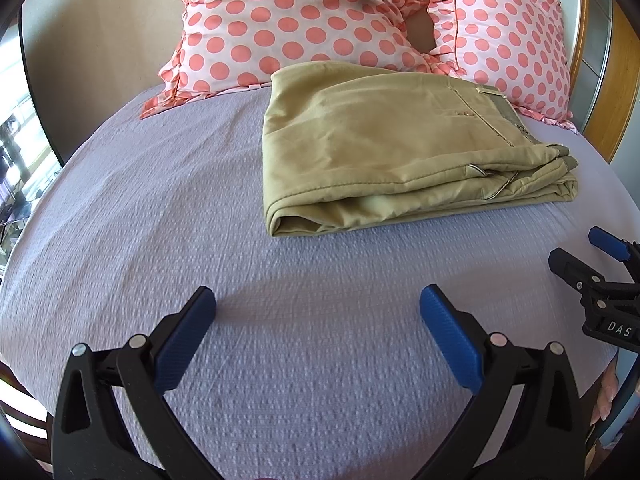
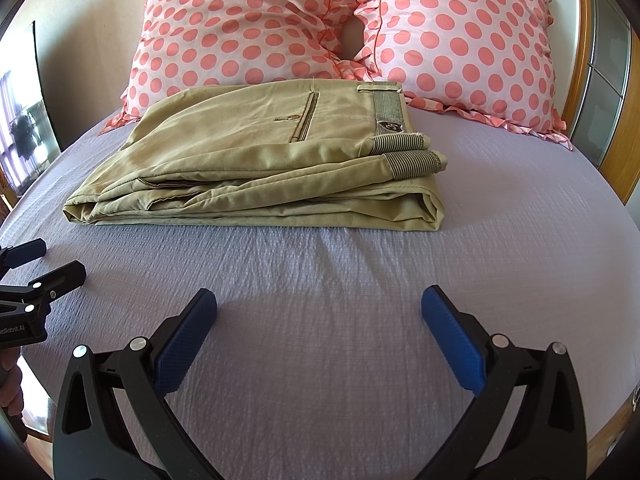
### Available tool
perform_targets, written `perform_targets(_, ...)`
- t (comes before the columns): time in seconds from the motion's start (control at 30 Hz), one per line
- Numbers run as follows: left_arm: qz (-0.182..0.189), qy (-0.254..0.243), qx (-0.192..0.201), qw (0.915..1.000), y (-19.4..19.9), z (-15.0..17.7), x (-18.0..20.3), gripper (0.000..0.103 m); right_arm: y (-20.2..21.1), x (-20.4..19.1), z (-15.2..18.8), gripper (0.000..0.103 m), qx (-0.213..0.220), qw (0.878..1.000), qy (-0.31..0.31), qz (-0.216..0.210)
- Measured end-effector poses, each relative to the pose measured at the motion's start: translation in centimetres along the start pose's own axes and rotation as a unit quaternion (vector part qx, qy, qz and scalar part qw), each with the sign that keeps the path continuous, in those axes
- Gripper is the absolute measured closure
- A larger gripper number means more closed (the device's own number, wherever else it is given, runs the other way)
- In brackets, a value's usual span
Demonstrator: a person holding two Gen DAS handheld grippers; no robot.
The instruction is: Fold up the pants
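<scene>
Khaki pants (image 1: 384, 148) lie folded in a compact stack on the lavender bedspread (image 1: 160, 220), waistband with striped lining to the right; they also show in the right wrist view (image 2: 256, 164). My left gripper (image 1: 318, 304) is open and empty, hovering over the bedspread short of the pants. My right gripper (image 2: 319, 304) is open and empty too, also short of the pants. The right gripper shows at the right edge of the left wrist view (image 1: 588, 256), and the left gripper shows at the left edge of the right wrist view (image 2: 48, 260).
Two pink polka-dot pillows (image 1: 288, 24) (image 1: 504, 36) lean against the wall behind the pants. A wooden headboard or frame (image 2: 620, 152) stands at the right. The bed's edge curves away at left, with a window (image 2: 20, 136) beyond.
</scene>
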State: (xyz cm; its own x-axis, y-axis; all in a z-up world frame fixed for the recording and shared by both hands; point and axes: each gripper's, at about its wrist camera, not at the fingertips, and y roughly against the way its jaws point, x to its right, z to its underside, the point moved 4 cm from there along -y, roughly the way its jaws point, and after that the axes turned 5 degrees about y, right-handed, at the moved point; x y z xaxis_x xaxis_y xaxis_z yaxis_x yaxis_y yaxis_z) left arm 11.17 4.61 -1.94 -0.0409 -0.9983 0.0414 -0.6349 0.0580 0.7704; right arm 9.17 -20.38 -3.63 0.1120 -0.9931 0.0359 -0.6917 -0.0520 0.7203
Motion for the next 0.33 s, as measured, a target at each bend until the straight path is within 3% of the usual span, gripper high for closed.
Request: perform_targets(0.33, 0.004, -0.005, 0.007, 1.0, 0.04, -0.01, 0.04, 0.002, -0.01, 0.0, 0.01, 0.001, 0.0, 1.0, 0.0, 0.0)
